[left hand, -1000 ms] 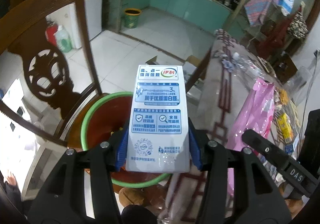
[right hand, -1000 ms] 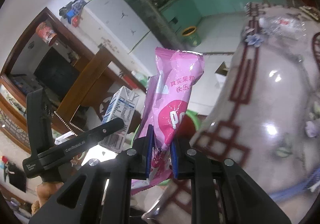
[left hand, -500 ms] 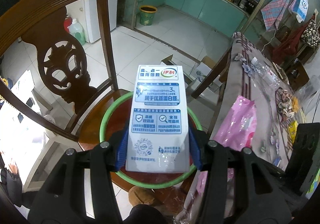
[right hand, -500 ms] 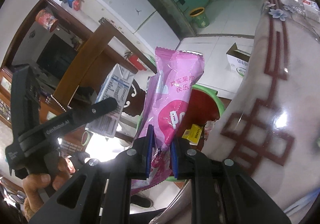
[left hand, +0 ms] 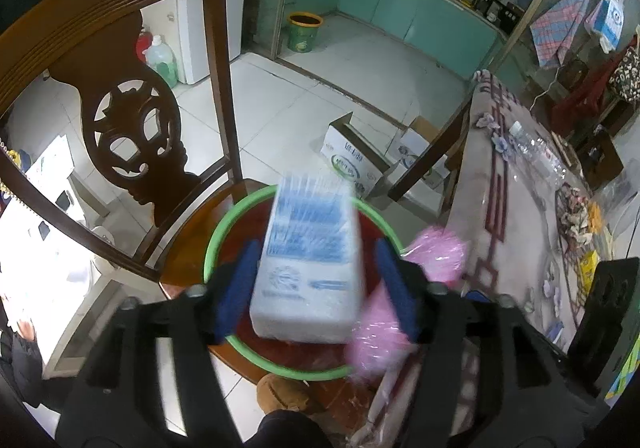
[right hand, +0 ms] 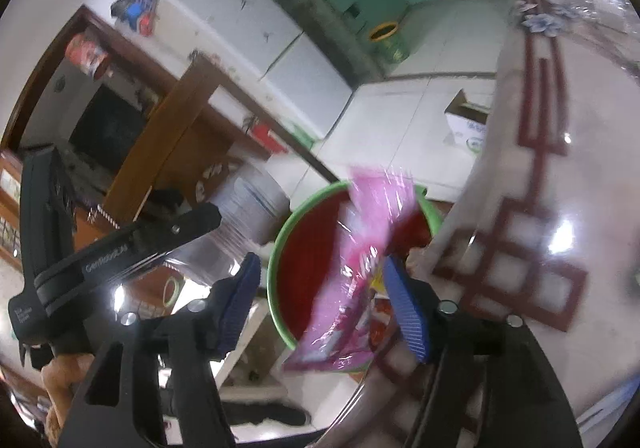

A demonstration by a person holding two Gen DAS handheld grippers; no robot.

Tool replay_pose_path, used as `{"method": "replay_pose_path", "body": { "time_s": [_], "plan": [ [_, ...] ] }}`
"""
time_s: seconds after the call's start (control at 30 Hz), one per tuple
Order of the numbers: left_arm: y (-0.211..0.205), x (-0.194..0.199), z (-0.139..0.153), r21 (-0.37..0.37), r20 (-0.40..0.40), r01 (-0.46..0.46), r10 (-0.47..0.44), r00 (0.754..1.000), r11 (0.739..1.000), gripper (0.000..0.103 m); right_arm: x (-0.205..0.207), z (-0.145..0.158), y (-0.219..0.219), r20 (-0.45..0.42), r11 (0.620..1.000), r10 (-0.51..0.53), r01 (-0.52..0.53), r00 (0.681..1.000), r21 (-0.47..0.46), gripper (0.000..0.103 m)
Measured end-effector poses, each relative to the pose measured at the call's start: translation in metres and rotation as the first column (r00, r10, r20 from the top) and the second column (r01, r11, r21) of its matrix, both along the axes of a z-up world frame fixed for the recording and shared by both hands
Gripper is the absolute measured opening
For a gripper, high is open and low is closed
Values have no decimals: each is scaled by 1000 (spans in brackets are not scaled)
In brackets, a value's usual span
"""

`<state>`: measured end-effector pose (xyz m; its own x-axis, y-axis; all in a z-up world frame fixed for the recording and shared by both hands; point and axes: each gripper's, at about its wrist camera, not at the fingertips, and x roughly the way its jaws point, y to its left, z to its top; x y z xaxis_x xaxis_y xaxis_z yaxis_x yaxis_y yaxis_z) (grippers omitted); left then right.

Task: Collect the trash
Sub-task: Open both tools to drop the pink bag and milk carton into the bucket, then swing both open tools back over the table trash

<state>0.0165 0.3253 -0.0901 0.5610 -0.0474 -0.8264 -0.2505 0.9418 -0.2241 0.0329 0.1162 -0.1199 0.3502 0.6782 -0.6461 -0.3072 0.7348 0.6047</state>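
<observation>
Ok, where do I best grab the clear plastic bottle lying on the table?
Probably across its mid-body, coming from above: the clear plastic bottle lies on its side on the patterned table, leaving both round flanks free.

the milk carton [left hand: 310, 260] is a white box printed with blue panels, motion-blurred, standing roughly upright with its long side vertical, in the gap between the spread blue pads of the left hand-held gripper [left hand: 316, 284] and touching neither. it sits over the basin [left hand: 216, 244], a round tub with a bright green rim and red inside, resting on a wooden chair seat. the pink snack wrapper [right hand: 360, 264] (glossy, crinkled, also blurred) hangs tilted over the basin's rim by the counter edge, loose between the parted pads of the right hand-held gripper [right hand: 326, 304]. a small yellow scrap lies inside the basin.
</observation>
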Motion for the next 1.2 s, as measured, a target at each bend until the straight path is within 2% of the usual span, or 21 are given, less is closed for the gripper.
{"method": "replay_pose_path", "body": {
  "time_s": [0.03,0.13,0.23,0.33,0.43,0.57,0.6,0.67,0.77,0.93,1.03,1.1,1.13,1.2],
  "plan": [
    [-1,0,2,2,9,-1,1,1000,1000,77,0,1,-3,3,1000,-5,5,1000,-9,63],
    [-6,1,4,14,15,1,-1,1000,1000,87,-4,11,-14,29,999,-38,39,999,-27,63],
    [-13,6,-2,-9,-11,13,-14,1000,1000,88,-19,36,-39,48,993,-115,116,992,-27,67],
    [-28,11,-6,-21,-28,46,-47,998,999,88,-55,90,-77,111,977,-210,212,971,-3,67],
    [-63,15,-6,8,-39,121,-120,992,993,88,-90,146,-107,207,954,-293,300,933,-3,74],
    [-126,17,-9,34,-65,264,-262,963,964,88,-145,226,-144,393,927,-344,375,853,-2,86],
    [-142,18,-9,36,-72,299,-296,953,954,88,-156,240,-155,420,922,-357,388,835,11,87],
    [-180,18,-8,57,-86,375,-369,925,925,88,-177,266,-179,463,911,-384,410,799,47,95],
    [-224,17,-7,114,-101,455,-445,890,883,88,-198,287,-213,492,887,-431,455,756,78,96],
    [-296,17,-9,183,-128,557,-542,831,810,88,-219,294,-284,457,822,-547,552,701,137,96],
    [-335,17,-10,191,-136,604,-589,797,774,88,-233,294,-324,431,770,-623,608,653,194,96],
    [-360,15,-11,193,-135,632,-617,775,751,88,-238,299,-339,439,755,-640,621,631,208,96],
    [-377,13,-11,187,-132,655,-642,755,732,88,-242,300,-348,457,742,-650,637,607,209,96],
    [-399,10,-12,166,-120,691,-681,722,704,88,-245,303,-365,457,713,-675,670,579,205,96]
  ]
}}
